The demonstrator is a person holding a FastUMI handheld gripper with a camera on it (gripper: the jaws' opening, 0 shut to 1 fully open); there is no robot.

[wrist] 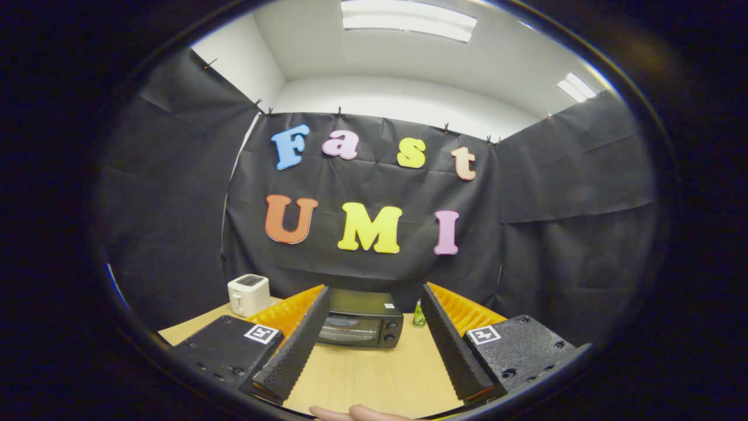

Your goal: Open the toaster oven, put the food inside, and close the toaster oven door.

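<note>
Sitting square at the back of the pale wood-grain surface (374, 374), the toaster oven (360, 326) — a dark boxy metal case with glass door shut, knobs to one side — faces the hand-held gripper (369, 313), whose ridged fingers are spread wide, empty. Left of the oven stands a white toaster (249, 294); right, a small green bottle (419, 314).

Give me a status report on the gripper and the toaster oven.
Gripper open, holding nothing. Toaster oven beyond the fingers on the table, door shut. White toaster and small green item flank it, not blocking.
</note>
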